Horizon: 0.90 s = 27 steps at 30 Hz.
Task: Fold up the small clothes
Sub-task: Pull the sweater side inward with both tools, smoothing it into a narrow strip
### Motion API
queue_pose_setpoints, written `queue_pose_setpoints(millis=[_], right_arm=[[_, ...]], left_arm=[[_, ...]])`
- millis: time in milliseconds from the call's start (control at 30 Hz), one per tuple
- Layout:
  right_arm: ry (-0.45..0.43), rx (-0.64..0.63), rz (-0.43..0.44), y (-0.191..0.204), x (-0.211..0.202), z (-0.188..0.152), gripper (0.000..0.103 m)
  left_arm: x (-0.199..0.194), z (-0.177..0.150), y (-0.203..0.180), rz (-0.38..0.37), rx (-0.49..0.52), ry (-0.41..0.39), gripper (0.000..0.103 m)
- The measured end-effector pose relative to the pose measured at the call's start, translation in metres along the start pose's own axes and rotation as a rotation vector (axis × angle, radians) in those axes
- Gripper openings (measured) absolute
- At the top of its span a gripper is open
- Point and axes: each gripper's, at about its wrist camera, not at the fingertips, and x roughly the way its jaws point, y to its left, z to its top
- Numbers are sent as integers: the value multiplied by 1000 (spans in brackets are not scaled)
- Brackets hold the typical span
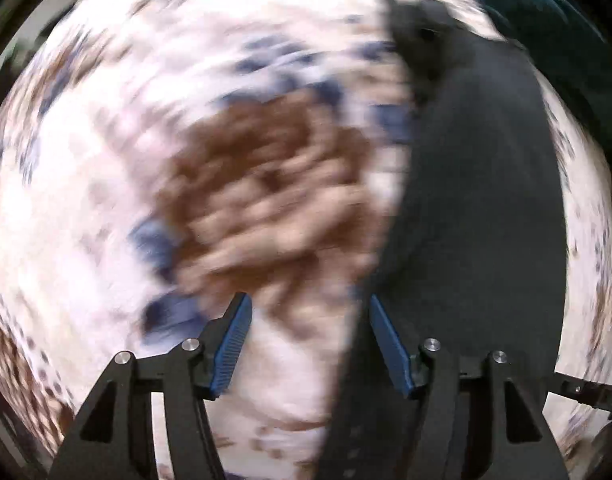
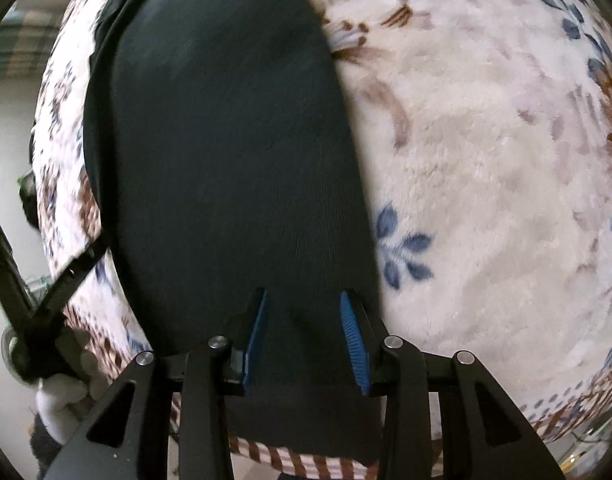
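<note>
Where left blurs, crisp garment (image 2: 234,140).

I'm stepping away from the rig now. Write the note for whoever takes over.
Left gripper: open, nothing between the pads, over the blanket just beside the dark garment's edge. That view is blurred.
Right gripper: open, above the dark garment, not pinching it.
The garment lies as a long strip on the flowered fleece blanket.
Done: looks laid out long and narrow; I cannot tell how many folds are in it.
Left: probably grip one end and fold it over along its length, then smooth it.
</note>
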Motion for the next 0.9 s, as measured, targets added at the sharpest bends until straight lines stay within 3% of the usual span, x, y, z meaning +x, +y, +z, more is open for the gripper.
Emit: queue_pose_setpoints(millis=[167,333,500,600,633,667,767,900], right_arm=[[5,19,10,-4,-4,-8,39],[32,59,15,-15,-2,-39,39],[66,106,23,-33,10,-74,39],[75,128,25,-40,13,-88,39],[78,127,24,-41,14,-91,39],[81,124,22,-42,15,-93,39],[85,91,17,-35,22,-99,39],[80,55,8,-29,24,-106,39]], left_arm=[[-33,-27,60,-136,-198,6,58],[-48,-69,29,-275,-144,80,58],[-44,-110,-6,-268,-139,147,56],[-41,-131,-13,-247,-104,159,38],[-37,-134,-15,-243,-89,162,19],[-33,-140,-14,-228,-71,155,8],[-30,-139,-13,-226,-79,121,5],[-55,-151,3,-208,-89,61,5]])
